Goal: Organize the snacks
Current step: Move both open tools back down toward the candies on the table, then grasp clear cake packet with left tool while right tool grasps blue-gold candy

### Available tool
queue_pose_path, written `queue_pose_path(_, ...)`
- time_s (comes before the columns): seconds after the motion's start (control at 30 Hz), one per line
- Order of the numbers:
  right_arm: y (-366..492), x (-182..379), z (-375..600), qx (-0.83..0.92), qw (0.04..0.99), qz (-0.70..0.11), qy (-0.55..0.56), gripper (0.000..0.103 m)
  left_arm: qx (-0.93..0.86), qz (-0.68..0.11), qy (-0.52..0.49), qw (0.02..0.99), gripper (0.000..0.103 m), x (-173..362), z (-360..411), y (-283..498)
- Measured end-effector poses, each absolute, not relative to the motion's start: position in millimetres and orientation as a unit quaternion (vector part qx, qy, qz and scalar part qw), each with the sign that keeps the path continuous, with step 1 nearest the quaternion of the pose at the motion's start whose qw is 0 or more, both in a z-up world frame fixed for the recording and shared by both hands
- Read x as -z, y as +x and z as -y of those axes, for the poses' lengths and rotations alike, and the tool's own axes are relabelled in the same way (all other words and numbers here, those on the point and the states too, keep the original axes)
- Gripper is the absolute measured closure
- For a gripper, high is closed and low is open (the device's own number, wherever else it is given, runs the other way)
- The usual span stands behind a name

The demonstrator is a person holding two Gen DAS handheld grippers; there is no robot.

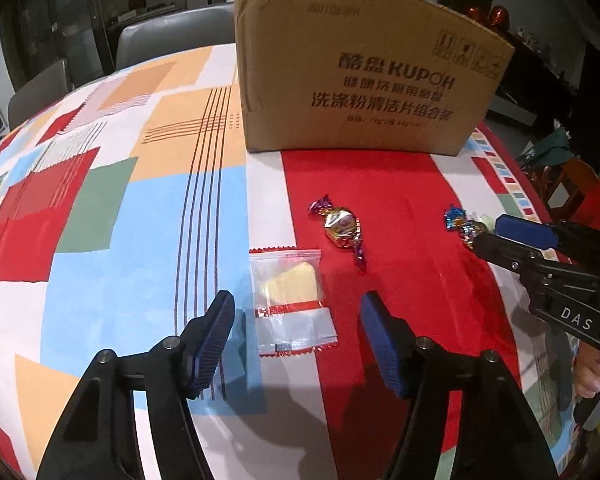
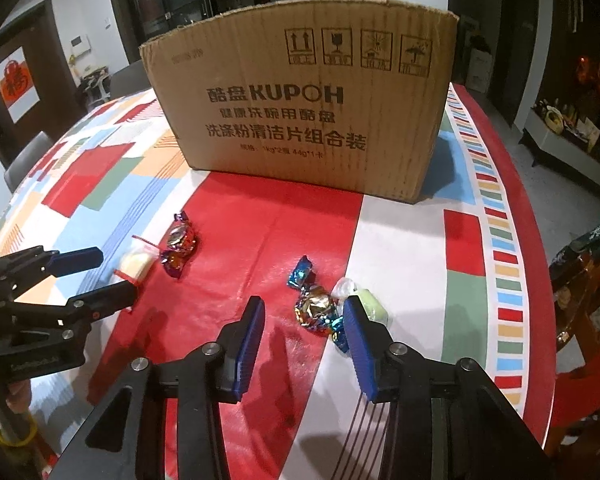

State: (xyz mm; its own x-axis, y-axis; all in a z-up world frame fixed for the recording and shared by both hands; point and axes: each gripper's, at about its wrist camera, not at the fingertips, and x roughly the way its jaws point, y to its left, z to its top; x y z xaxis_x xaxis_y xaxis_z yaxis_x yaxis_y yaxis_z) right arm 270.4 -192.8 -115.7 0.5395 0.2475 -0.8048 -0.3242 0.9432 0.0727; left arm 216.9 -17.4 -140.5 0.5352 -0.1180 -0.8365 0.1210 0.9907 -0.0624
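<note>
Two wrist views over patterned desk (image 1: 100, 208), snacks before cardboard box (image 1: 360, 80).
Left view: left tongs (image 1: 296, 340) apart, clear biscuit packet (image 1: 290, 300) between them, untouched; purple candy (image 1: 340, 228) beyond. Right view: right tongs (image 2: 304, 344) apart around blue candy (image 2: 316, 304); green sweet (image 2: 370, 302) just outside the right pad.

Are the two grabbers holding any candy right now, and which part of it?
Nothing is held. The left gripper is open around the clear snack packet; the right gripper is open around the blue-ended foil candy. Both snacks lie on the tablecloth.
</note>
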Motion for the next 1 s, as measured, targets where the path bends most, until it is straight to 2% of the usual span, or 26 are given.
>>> queue_pose_path(0.1, 275, 120, 193, -0.162, 0.873, -0.458, -0.041, 0.061, 0.067, -0.481, -0.006, 0.874, 0.043, 144, 16, 223)
queue_pose_path(0.17, 278, 121, 192, -0.162, 0.873, -0.458, -0.042, 0.066, 0.068, -0.483, -0.007, 0.873, 0.045, 146, 17, 225)
queue_pose_path(0.37, 286, 125, 185, -0.174, 0.865, -0.468, -0.045, 0.067, 0.073, -0.489, -0.031, 0.868, 0.052, 150, 13, 231)
queue_pose_path(0.5, 289, 130, 182, -0.172, 0.863, -0.472, -0.049, 0.067, 0.065, -0.489, -0.035, 0.869, 0.064, 150, 8, 233)
queue_pose_path(0.6, 290, 133, 180, -0.168, 0.864, -0.472, -0.052, 0.081, 0.065, -0.487, -0.037, 0.870, 0.065, 150, 6, 233)
queue_pose_path(0.63, 289, 133, 180, -0.167, 0.864, -0.472, -0.051, 0.082, 0.064, -0.486, -0.038, 0.871, 0.066, 150, 6, 233)
queue_pose_path(1.0, 271, 119, 171, -0.178, 0.872, -0.453, -0.053, 0.083, 0.076, -0.481, -0.049, 0.872, 0.069, 141, 4, 225)
